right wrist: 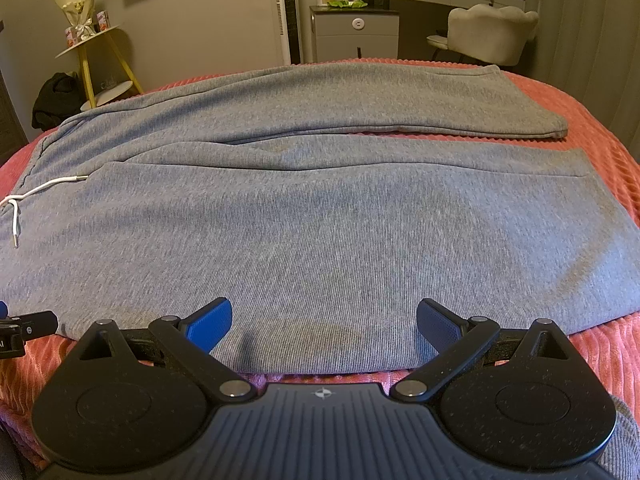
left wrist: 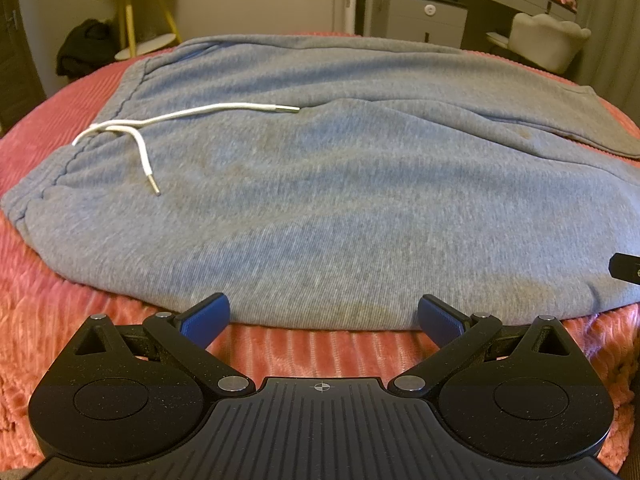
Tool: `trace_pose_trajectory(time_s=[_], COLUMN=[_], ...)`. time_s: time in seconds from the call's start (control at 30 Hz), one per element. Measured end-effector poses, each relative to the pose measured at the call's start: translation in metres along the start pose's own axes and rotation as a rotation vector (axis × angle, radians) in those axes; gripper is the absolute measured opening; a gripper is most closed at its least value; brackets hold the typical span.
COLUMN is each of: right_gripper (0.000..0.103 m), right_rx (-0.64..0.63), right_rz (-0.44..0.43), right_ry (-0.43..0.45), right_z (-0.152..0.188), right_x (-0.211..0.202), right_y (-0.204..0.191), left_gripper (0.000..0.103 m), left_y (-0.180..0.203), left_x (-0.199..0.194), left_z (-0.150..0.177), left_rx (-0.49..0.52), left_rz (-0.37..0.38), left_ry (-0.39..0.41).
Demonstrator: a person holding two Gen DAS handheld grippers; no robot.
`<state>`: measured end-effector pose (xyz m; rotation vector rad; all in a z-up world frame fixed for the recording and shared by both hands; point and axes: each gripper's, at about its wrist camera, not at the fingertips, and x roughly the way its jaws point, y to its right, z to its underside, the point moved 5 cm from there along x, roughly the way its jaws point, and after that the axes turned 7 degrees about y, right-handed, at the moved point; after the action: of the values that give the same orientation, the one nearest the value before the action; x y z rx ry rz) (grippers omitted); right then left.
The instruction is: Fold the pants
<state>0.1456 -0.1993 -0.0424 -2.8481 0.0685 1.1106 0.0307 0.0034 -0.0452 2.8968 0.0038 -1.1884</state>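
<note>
Grey sweatpants [left wrist: 320,200] lie spread flat on a pink bedspread [left wrist: 60,312], waistband to the left with a white drawstring [left wrist: 136,128] on top. In the right wrist view the pants [right wrist: 320,232] show both legs stretching to the right, the far leg [right wrist: 360,104] apart from the near one. My left gripper [left wrist: 324,316] is open at the near edge of the fabric near the waist, nothing between its blue pads. My right gripper [right wrist: 324,320] is open too, its fingers over the near leg's edge. Each gripper's tip shows at the other view's side.
Beyond the bed stand a yellow-legged side table [right wrist: 100,52] with a bouquet, a dark bag [right wrist: 56,96] on the floor, a grey cabinet [right wrist: 356,36], a dressing table and a pale chair [right wrist: 488,32]. The pink bedspread [right wrist: 600,128] shows around the pants.
</note>
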Motion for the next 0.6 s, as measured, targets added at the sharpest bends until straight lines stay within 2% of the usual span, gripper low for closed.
trace_pose_trajectory(time_s=[0.6], right_gripper=[0.099], right_rx=[0.001], right_rz=[-0.003], right_ry=[-0.002], right_z=[0.0000], right_x=[-0.0013], right_y=[0.0003], left_gripper=[0.103], left_y=[0.0006], left_x=[0.0001], left_z=[-0.0005], left_rx=[0.003], left_rz=[-0.009], left_ry=[-0.006])
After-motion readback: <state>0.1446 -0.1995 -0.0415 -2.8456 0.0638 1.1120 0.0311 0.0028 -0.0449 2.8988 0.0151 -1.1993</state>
